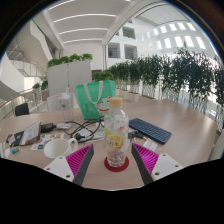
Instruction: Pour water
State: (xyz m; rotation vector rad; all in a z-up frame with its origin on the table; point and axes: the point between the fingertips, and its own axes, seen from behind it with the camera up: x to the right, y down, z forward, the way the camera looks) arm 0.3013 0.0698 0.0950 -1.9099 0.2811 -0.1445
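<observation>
— How did the bottle (pixel 116 133) look?

— It was a clear plastic one with a pale cap, standing upright. A label with yellow and pink print wrapped its lower half, and its base showed red. Whether any water was inside, I could not tell.

— Where was it?

— On the light wooden counter (pixel 175 142), towards the near edge, right between the fingers of the gripper (pixel 113 161).

— Was the gripper grasping it?

— The magenta pads (pixel 82 158) stood at either side of the bottle's lower part, very close to it. I could not tell whether they pressed on it or left a small gap.

— What else was on the counter?

— A green bag (pixel 95 98) stood beyond the bottle, towards the far edge. A dark flat device (pixel 150 130) lay to the bottle's right. To the left were a white cup (pixel 56 147) and a tangle of cables (pixel 82 129). A row of leafy plants (pixel 160 70) ran behind the counter's far side.
</observation>
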